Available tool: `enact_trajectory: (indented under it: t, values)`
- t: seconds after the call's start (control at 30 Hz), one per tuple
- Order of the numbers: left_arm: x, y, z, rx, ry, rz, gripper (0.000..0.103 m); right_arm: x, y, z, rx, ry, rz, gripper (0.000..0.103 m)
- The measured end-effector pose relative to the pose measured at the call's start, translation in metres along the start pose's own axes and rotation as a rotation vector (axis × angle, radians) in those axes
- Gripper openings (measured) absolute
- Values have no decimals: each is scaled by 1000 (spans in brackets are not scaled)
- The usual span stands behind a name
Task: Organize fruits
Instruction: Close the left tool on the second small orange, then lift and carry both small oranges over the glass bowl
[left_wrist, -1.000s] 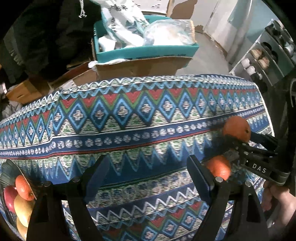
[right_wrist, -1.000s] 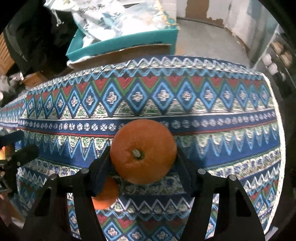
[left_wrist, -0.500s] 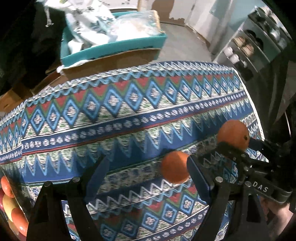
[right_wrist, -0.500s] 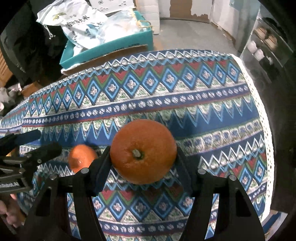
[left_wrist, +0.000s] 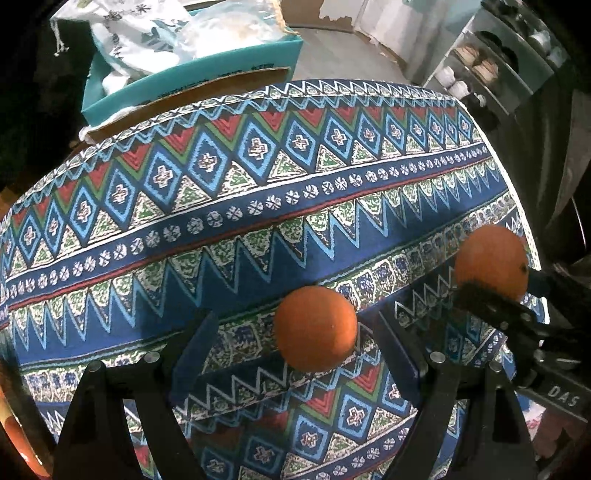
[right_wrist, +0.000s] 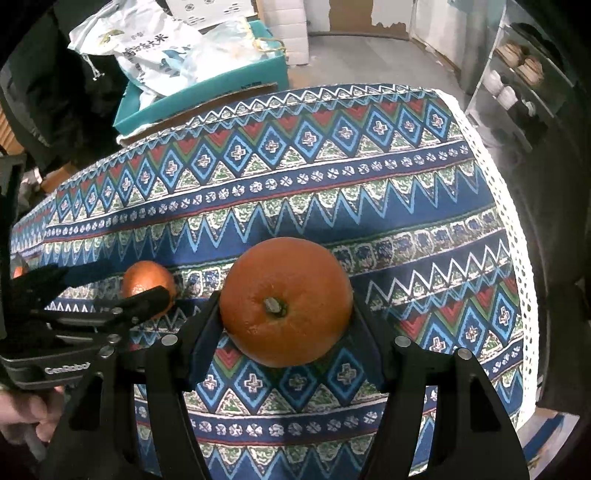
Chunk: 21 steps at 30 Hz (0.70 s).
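Mid-task: one orange gripped by the right hand-held gripper, a second loose orange lined up for the left hand-held gripper.

Right hand-held gripper (right_wrist: 286, 314) is clamped on the large orange (right_wrist: 286, 301), stem end facing the camera, held clear above the patterned worktop (right_wrist: 332, 184); not placed anywhere yet. Small orange (left_wrist: 316, 328) sits on the cloth, loose, between the spread fingers of the left hand-held gripper (left_wrist: 295, 354) and nearer the right-side finger; jaws wide apart, pads not touching it, nothing held. In the right wrist view that small orange lies just left of the gripped one, partly behind a left finger. Bit of other fruit shows at the left wrist view's bottom-left edge; container unclear. Judged left: grab the small orange, carry both over.
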<state>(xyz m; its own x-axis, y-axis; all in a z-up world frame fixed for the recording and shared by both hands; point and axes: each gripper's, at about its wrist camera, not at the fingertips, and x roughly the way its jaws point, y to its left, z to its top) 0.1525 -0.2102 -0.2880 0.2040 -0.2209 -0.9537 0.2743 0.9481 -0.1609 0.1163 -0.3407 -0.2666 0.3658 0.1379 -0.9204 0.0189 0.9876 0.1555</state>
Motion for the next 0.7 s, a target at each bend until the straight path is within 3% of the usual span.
enact_trajectory:
  t: [0.07, 0.2, 0.3, 0.7]
  values:
    - [4, -3, 1, 14, 2, 1, 86, 1, -1, 1, 3, 1, 2, 66]
    - [10, -6, 0, 41, 16, -1, 62, 2, -1, 1, 5, 3, 4, 66]
    - [11, -8, -3, 44, 14, -54, 47, 3, 0, 2, 5, 7, 7, 66]
    - [-23, -11, -4, 101, -83, -13, 46, -12, 19, 7, -60, -49, -13, 66]
